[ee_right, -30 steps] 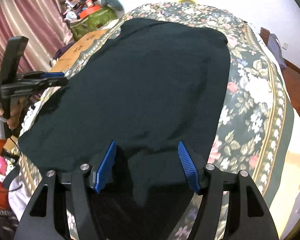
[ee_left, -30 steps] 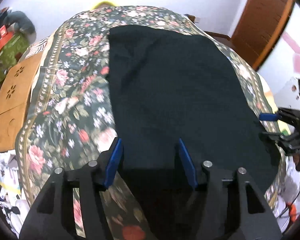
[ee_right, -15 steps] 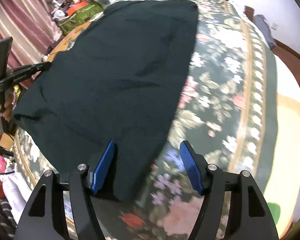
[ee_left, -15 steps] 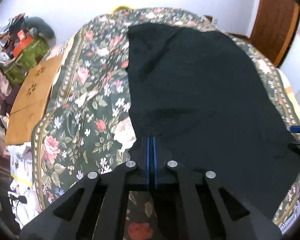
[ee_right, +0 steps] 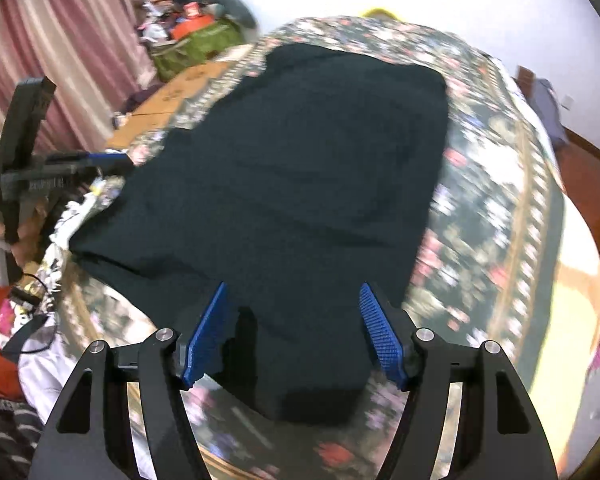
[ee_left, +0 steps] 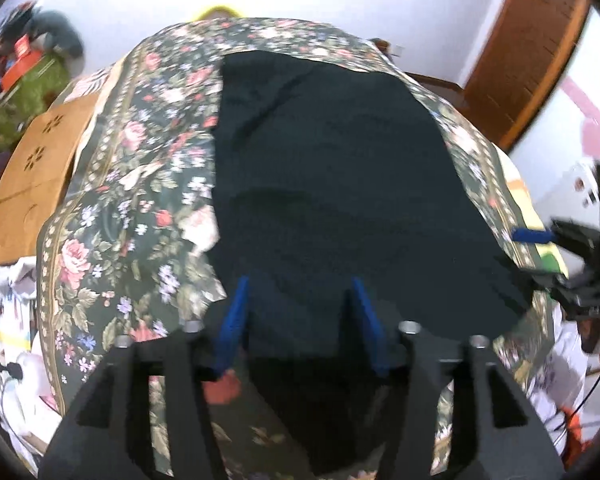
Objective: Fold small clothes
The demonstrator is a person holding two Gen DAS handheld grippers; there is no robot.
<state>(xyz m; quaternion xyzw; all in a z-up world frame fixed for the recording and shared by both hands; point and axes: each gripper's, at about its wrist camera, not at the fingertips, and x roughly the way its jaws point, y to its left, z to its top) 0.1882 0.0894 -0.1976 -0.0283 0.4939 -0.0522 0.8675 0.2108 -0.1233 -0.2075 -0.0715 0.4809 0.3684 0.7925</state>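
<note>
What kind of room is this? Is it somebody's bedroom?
Probably a bedroom at home. A dark garment lies spread on what looks like a bed with a floral cover, pink curtains hang at one side, and there is a wooden door.

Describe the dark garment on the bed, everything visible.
The dark garment is a plain, near-black piece of soft cloth spread mostly flat on the floral bedspread, with shallow wrinkles. Its near edge droops over the bed's side. Both the left gripper and right gripper hover open above that edge, gripping nothing.
</note>
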